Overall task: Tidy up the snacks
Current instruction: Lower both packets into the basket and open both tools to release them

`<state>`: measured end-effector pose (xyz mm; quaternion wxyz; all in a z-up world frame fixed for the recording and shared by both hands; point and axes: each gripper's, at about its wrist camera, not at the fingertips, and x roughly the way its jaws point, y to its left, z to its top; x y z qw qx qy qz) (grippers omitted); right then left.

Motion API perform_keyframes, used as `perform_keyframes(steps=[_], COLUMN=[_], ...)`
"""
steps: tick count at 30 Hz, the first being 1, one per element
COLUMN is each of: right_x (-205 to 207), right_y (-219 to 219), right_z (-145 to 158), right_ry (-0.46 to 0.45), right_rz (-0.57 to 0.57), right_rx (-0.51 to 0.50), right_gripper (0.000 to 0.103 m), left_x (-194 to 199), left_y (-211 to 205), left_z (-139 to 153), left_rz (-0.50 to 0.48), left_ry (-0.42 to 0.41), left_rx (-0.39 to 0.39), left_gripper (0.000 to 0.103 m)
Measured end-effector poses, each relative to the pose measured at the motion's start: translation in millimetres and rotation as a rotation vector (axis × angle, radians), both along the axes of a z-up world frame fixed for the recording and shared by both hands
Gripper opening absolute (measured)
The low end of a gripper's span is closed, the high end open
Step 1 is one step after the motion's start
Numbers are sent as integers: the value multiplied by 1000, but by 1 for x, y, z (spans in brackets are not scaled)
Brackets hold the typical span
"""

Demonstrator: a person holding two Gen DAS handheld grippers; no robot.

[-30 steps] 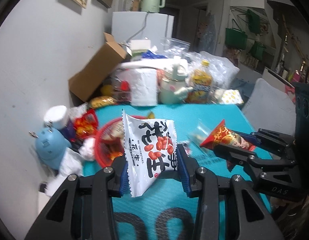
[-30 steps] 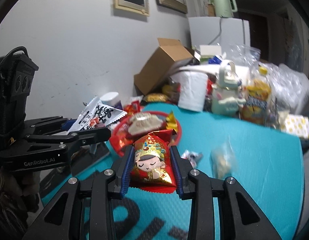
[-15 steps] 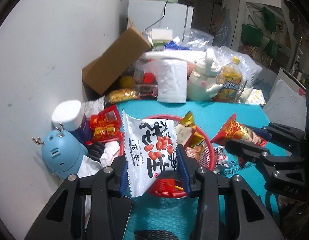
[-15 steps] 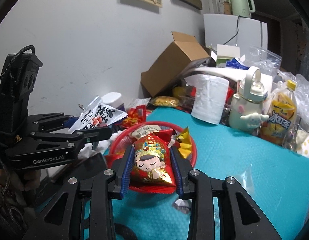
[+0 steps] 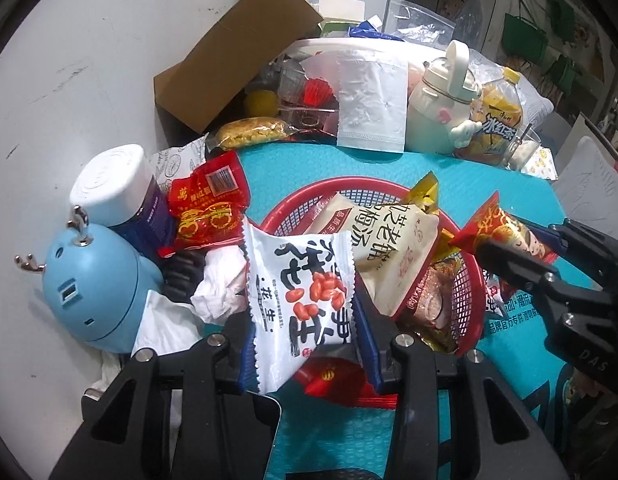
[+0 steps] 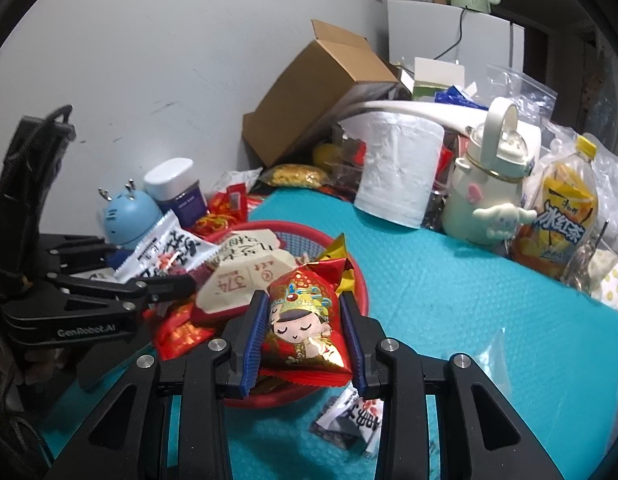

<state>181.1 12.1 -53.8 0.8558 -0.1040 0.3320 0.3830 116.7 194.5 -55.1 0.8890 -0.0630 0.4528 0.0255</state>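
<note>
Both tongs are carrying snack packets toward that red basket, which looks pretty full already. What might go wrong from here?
1. The red basket is heaped; the white peanut packet in the left tongs may slide off toward the clutter beside it.
2. The right tongs hold the red cartoon packet over the near rim; it might tip out.
3. Both tongs converge and may bump.

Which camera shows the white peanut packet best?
The left wrist view: the white peanut packet faces the camera, clamped in the left tool, print readable. The right wrist view shows it only obliquely, at the left, partly hidden behind that tool.
</note>
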Motion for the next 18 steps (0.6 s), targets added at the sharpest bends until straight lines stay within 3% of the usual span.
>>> perform_keyframes(steps=[11, 18], right_x=[9, 12], right_y=[6, 2], right_z=[-12, -9], right_ry=[16, 20], right_rz=[-14, -23], right_rx=[-25, -7], right_gripper=[35, 35], left_x=[6, -7], left_y=[-1, -11], left_z=[-6, 13], left_rz=[-24, -83], left_ry=[33, -60], left_rx=[19, 0], left_gripper=[41, 41])
